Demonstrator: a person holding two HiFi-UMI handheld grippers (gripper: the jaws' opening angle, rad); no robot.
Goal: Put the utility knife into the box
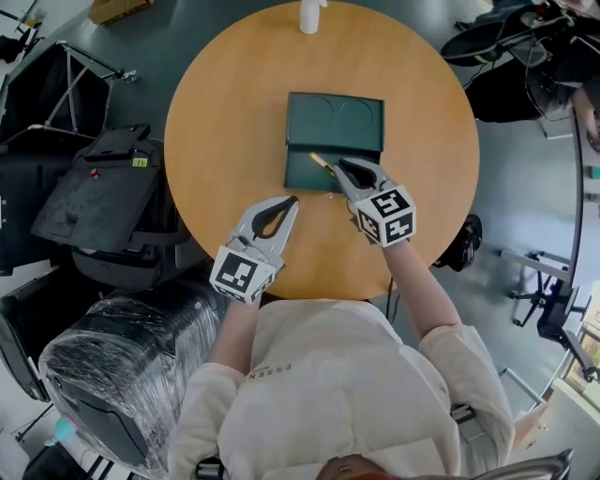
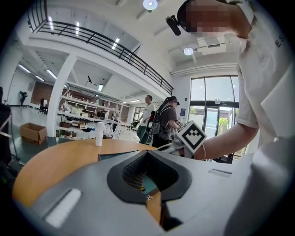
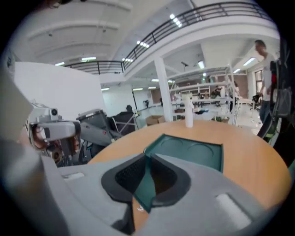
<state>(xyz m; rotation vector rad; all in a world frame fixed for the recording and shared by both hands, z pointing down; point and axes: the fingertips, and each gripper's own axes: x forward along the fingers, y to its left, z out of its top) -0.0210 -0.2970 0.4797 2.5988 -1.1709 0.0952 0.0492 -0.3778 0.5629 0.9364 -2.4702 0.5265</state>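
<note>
The utility knife (image 1: 322, 163) lies in the box (image 1: 356, 117), at its near wall, mid-worktop (image 1: 225, 122). Judged light, rigid and smooth; take it by the handle. The right gripper (image 1: 341, 166) jaws clamp the box's near wall. The left gripper (image 1: 289, 201) jaws are closed and empty.

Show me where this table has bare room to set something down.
The round table is bare left of the green box out to its rim, and equally right of the box. A narrower strip lies free between the box and the white bottle. Crowded: the near side, where the left gripper and right gripper sit at the box's front, by the utility knife.
</note>
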